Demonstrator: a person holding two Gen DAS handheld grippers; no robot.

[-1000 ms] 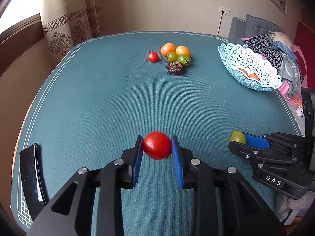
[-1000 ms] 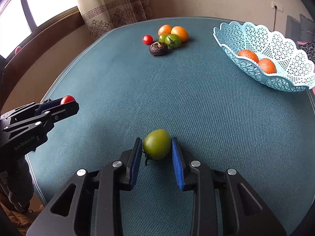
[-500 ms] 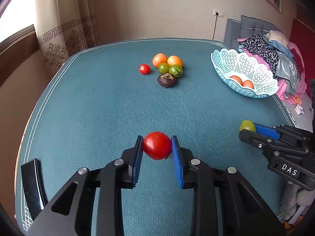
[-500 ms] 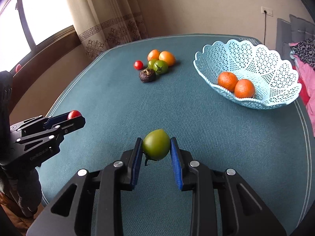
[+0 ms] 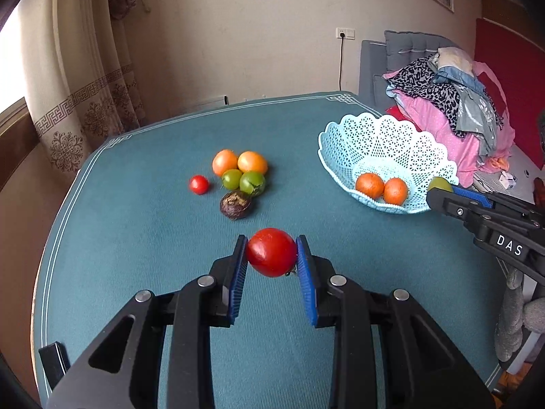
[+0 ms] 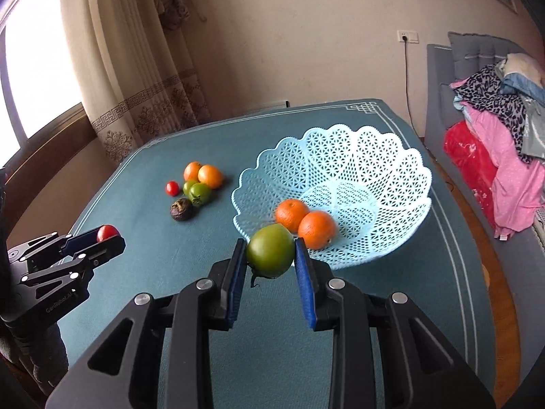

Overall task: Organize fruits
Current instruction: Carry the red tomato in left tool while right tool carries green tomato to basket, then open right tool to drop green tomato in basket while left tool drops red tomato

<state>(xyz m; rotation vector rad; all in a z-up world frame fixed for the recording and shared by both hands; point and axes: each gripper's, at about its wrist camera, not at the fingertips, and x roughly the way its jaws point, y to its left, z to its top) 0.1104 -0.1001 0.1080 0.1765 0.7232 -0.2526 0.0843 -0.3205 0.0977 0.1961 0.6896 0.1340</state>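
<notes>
Your left gripper (image 5: pixel 271 259) has its blue pads pressed on either side of a red tomato (image 5: pixel 271 251), carried clear above the middle of the teal table (image 5: pixel 136 255); the pads bite only at the widest part of a round, smooth skin, so a quick tilt or squeeze change could let it roll out forward and drop onto the cloth. Beyond it, toward the far edge, the loose fruit cluster (image 5: pixel 240 177) with a small red tomato (image 5: pixel 199 184) and a dark wrinkled fruit (image 5: pixel 235 205) sits waiting; a falling tomato could scatter them. To the right, near the table's right edge, the pale blue basket (image 6: pixel 391 156) already holds two oranges (image 6: pixel 305 220). Your right gripper (image 6: pixel 270 259) is clamped on a green tomato (image 6: pixel 269 250) just at the basket's near rim. Come in too low and the fingers may catch the scalloped rim and shove or tip the light basket toward the edge; release too high and the tomato may bounce off the oranges.
</notes>
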